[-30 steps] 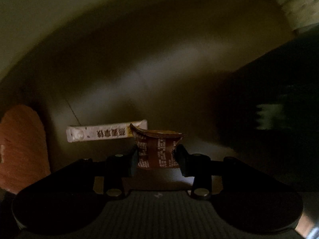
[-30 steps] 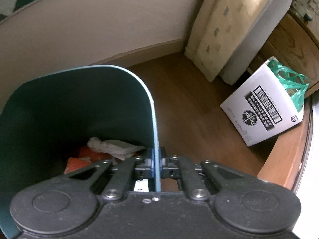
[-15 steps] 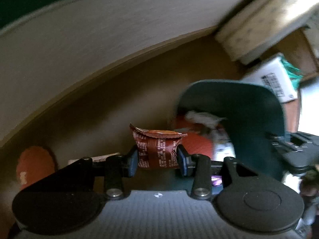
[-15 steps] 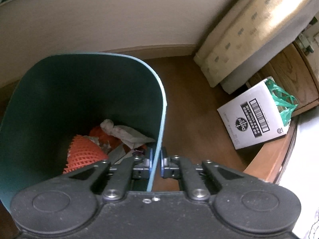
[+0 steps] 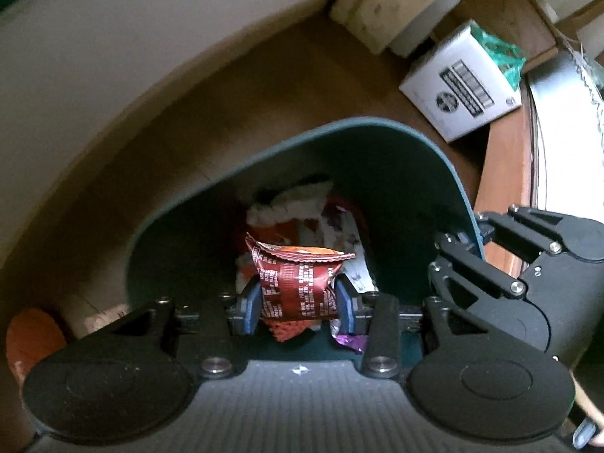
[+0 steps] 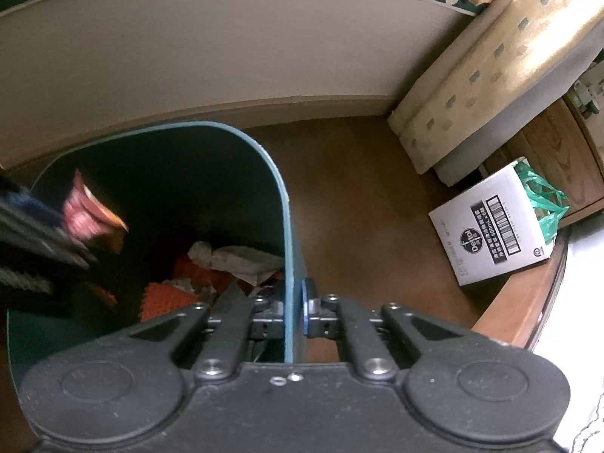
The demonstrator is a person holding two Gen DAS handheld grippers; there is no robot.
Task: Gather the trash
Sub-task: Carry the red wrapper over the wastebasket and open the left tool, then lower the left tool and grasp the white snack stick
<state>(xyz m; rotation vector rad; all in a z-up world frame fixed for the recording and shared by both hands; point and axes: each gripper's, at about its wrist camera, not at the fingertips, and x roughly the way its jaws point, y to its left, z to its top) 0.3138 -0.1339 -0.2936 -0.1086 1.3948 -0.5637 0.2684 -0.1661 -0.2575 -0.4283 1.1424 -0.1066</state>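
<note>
Since the earlier frame the left gripper (image 5: 298, 298) has risen from the dim floor, leaving the white sachet behind, and now hangs over the open mouth of the teal bin (image 5: 377, 122), with the wrapper still in its hold.

Left wrist view: one red-brown snack wrapper (image 5: 298, 287), crinkled foil with a serrated top seam and fine white print, is pinched between the two blue pads, the jaws partly spread to its width. It sits directly above the bin's contents: one white crumpled tissue (image 5: 287, 207), printed packets and a scrap of purple foil (image 5: 349, 341). One orange round thing (image 5: 32, 336) lies on the brown wooden floor (image 5: 226, 113) at lower left. One white carton (image 5: 462, 83) with a barcode stands at upper right, a green plastic bag (image 5: 498, 53) poking out of it. The right gripper (image 5: 477, 236), black and jointed, is pressed together on the bin's thin rim.

Right wrist view: the right gripper (image 6: 294, 311) clamps the bin's smooth, curved wall (image 6: 288, 245), one finger inside and one outside. Inside lie orange mesh netting (image 6: 166, 300) and grey-white tissue (image 6: 241, 258). The wrapper (image 6: 90, 215) shows blurred at the left, over the opening. A beige patterned cushion (image 6: 490, 75) leans near the carton (image 6: 490, 226).
</note>
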